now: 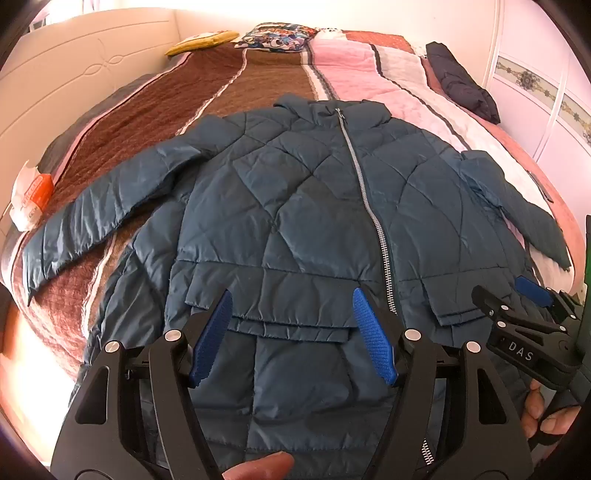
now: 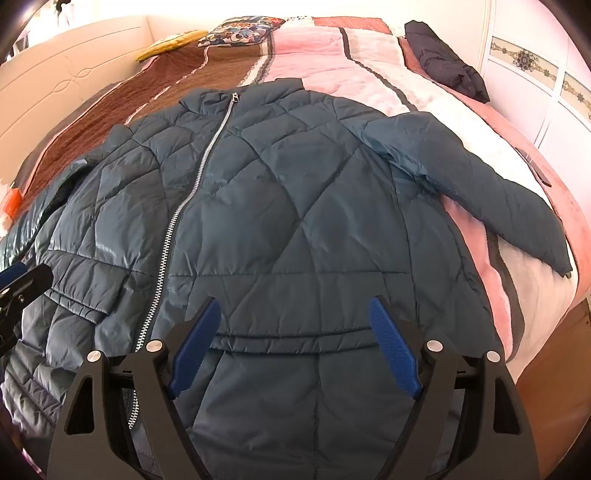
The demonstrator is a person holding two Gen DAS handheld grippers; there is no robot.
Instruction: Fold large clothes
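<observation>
A dark teal quilted puffer jacket [image 1: 295,206] lies front up on the bed, zipped, both sleeves spread out to the sides; it also shows in the right wrist view [image 2: 295,221]. My left gripper [image 1: 291,295] is open and empty, hovering over the jacket's lower left front near the pocket flap. My right gripper [image 2: 295,306] is open and empty over the lower right front. The right gripper also shows at the right edge of the left wrist view [image 1: 517,295].
The bed [image 1: 258,74] has a brown, pink and white striped quilt. A folded dark garment [image 1: 461,85] lies at the far right. Pillows [image 1: 273,35] sit by the headboard. A white and orange bag [image 1: 31,195] lies at the left edge. A wardrobe [image 1: 546,92] stands right.
</observation>
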